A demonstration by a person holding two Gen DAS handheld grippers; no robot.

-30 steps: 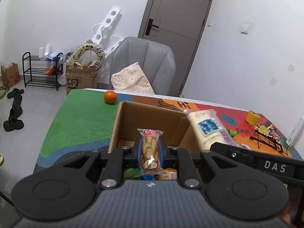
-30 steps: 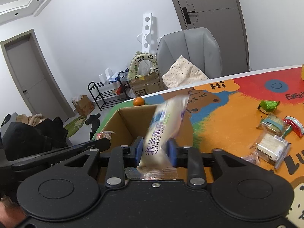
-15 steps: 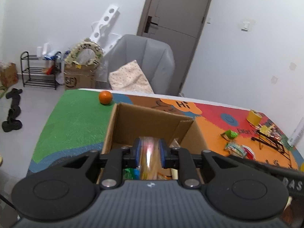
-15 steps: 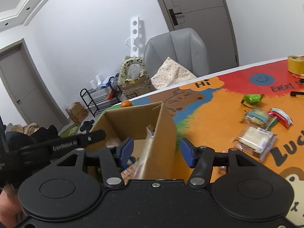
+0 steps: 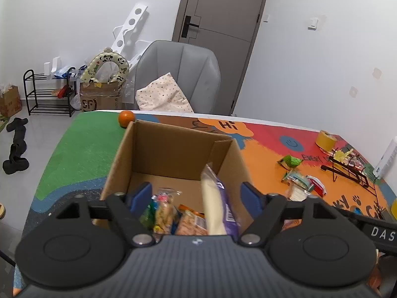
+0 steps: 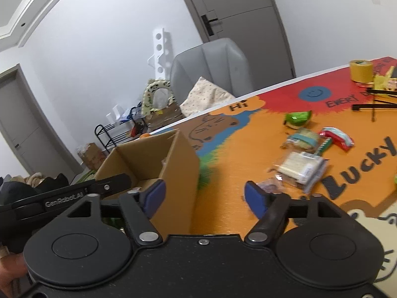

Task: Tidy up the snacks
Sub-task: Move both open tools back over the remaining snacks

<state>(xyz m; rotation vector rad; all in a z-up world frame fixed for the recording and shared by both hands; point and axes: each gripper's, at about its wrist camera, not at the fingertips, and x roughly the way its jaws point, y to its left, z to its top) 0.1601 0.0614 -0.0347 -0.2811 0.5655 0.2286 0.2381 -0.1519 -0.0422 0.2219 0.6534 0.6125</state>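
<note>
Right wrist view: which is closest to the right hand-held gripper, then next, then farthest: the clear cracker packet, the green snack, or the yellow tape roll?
1. Clear cracker packet, just beyond the right hand-held gripper, slightly right.
2. Green snack, farther back on the orange mat.
3. Yellow tape roll, at the far right edge.

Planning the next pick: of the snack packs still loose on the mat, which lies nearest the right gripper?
The small clear packet, just beyond the right gripper. The clear sandwich pack, green pack and red pack lie farther off.
</note>
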